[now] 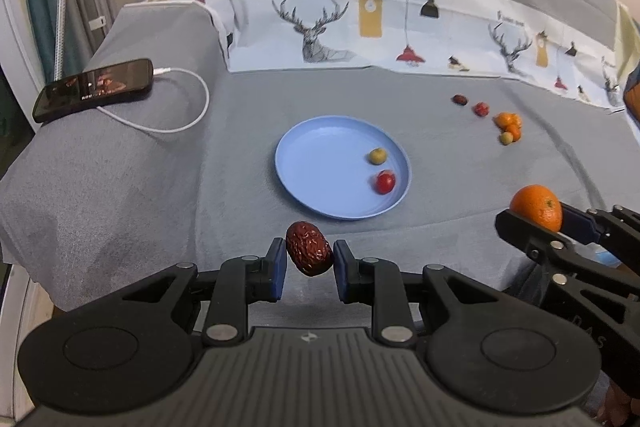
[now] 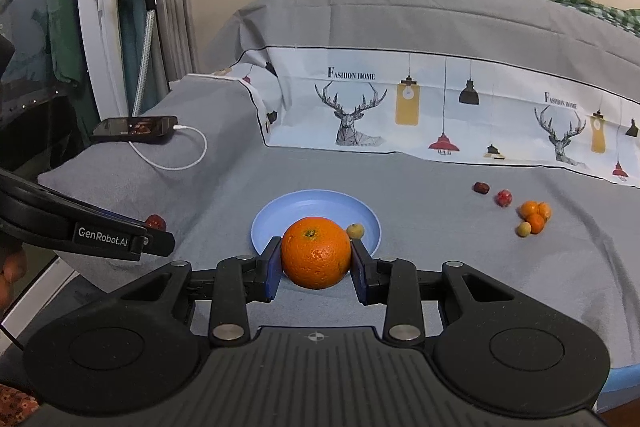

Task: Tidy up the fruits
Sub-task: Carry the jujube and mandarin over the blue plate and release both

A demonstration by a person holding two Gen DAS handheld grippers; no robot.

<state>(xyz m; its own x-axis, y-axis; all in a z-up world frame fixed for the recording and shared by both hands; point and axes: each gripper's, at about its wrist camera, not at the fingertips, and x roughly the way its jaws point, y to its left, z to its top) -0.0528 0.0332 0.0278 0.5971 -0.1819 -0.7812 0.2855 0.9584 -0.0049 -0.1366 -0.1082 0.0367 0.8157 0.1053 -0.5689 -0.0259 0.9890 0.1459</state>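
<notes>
My left gripper (image 1: pixel 310 259) is shut on a wrinkled dark red date (image 1: pixel 309 247), held above the grey bed short of the blue plate (image 1: pixel 316 163). The plate holds a small yellow-green fruit (image 1: pixel 377 155) and a red fruit (image 1: pixel 385 181). My right gripper (image 2: pixel 316 263) is shut on a large orange (image 2: pixel 316 253), in front of the plate (image 2: pixel 304 205); it also shows in the left wrist view (image 1: pixel 536 207). Loose fruit lies at the right: a date (image 2: pixel 481 187), a red fruit (image 2: pixel 504 198), small oranges (image 2: pixel 535 213) and a yellow-green fruit (image 2: pixel 523 228).
A black phone (image 1: pixel 94 89) on a white charging cable (image 1: pixel 188 115) lies on the raised grey pillow at the left. A deer-print sheet (image 1: pixel 360 23) runs along the back of the bed. The bed's left edge drops beside a curtain.
</notes>
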